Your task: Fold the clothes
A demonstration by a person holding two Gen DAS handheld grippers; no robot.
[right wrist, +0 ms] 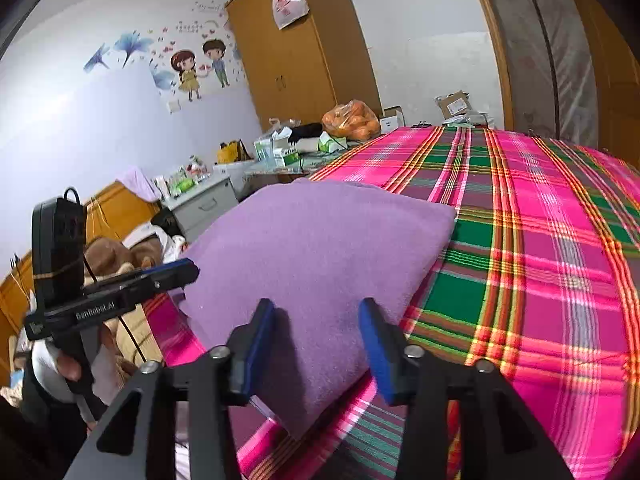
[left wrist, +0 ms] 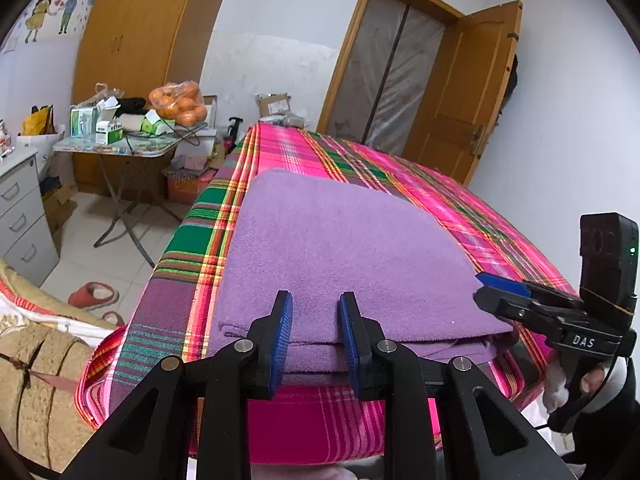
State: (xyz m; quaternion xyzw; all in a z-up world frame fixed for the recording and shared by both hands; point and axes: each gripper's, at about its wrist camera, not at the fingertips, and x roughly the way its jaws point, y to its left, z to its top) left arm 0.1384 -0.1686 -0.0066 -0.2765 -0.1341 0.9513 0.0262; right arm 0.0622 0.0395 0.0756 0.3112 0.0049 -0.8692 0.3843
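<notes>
Pale lilac walls, cartoon couple wall sticker (right wrist: pixel 200 72) far left, tall wooden wardrobe (left wrist: pixel 132 60), open wooden door (left wrist: pixel 468 92) far right, cluttered folding tabletop (left wrist: pixel 116 148) with bag of oranges (left wrist: pixel 180 104), grey drawer unit (left wrist: pixel 24 220), white tiled floor (left wrist: pixel 120 248), red slippers (left wrist: pixel 94 294)

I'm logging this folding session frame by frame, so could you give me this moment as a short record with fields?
garment: purple fleece cloth, folded into a layered rectangle
surface: bed with pink and green plaid cover
left gripper: open, at the cloth's near edge, holding nothing
right gripper: open, over the cloth's near corner, holding nothing
background: folding table with a bag of oranges, wooden wardrobe
fold state: appears folded; the stacked layers show at the near edge
</notes>
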